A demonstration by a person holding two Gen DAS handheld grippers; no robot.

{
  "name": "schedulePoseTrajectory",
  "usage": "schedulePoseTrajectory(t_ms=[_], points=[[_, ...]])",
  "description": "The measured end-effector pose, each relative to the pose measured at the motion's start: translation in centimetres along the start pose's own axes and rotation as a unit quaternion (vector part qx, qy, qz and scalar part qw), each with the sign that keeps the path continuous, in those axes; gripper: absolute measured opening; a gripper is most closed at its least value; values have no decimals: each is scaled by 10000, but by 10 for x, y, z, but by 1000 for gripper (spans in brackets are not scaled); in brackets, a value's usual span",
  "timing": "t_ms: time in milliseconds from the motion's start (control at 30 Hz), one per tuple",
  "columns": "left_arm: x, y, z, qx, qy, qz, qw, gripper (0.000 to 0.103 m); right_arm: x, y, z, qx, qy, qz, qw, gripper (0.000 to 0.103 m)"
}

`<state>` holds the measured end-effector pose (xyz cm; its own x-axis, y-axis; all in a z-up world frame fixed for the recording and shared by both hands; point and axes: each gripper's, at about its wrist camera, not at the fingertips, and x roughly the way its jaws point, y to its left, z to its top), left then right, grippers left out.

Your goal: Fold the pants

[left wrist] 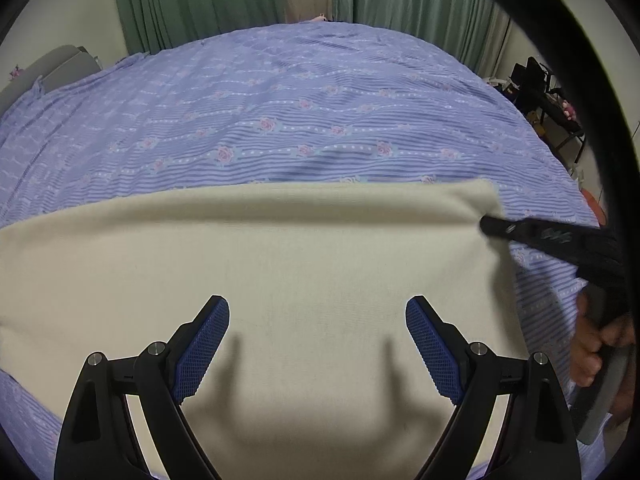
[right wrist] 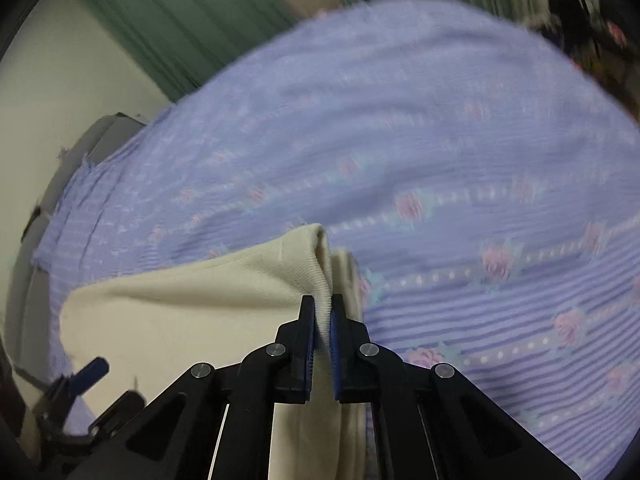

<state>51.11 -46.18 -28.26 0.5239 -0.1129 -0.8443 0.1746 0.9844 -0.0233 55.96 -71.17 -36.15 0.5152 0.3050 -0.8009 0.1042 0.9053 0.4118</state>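
Cream pants (left wrist: 280, 264) are lying spread flat on a bed covered with a lilac bedspread (left wrist: 280, 112) that is showing thin stripes, dotted lines and pink roses. The fabric is looking plain, soft and finely ribbed, with no pockets or seams standing out in either view, so which end of the garment is showing is hard to tell. From the left wrist view the cloth is filling the lower half of the picture as one smooth, broad panel with a straight far edge running across the bedspread. The left gripper (left wrist: 318, 312) is hanging just above that panel with its blue-padded jaws standing wide apart, nothing between them, and throwing two shadows on the cloth below. The right gripper (right wrist: 323, 312) is pinching the right-hand edge of the pants, its jaws nearly together with a raised fold of cream cloth squeezed between the blue pads; the cloth is bunching up into a small peak beyond the tips. In the left wrist view the same gripper is appearing as a dark bar reaching in from the right to the far right corner of the pants, with a person's hand (left wrist: 596, 344) gripping its handle. Green curtains (left wrist: 180, 0) are hanging behind the bed, and the right wrist view is blurring somewhat.
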Motion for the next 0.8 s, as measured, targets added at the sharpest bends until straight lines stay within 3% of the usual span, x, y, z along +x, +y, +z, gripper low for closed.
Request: schedulePoseTrajectory(t_ms=[133,200,233,300,467,633,800], points=[[3,-4,-4,83,59,46,9999,91,10,4,-5,-117,-4,-124,9999,12],[0,-5,-7,151,30,93,9998,91,-3,1,-8,35,-142,-294,9995,45],[-2,-5,-9,164,8,109,9998,91,-14,-1,-11,-1,-278,-574,9980,48],[-7,-6,-11,169,-22,112,9998,91,-35,1,-21,-244,-475,-840,9950,49],[-24,-13,-26,329,-108,133,9993,91,-74,0,-64,-374,-310,-460,9978,51],[-38,-27,-54,476,11,102,9988,91,-98,-6,-118,174,-99,-95,9998,51],[-44,-31,-72,405,182,61,9990,91,-112,3,-155,305,-141,152,9993,49]])
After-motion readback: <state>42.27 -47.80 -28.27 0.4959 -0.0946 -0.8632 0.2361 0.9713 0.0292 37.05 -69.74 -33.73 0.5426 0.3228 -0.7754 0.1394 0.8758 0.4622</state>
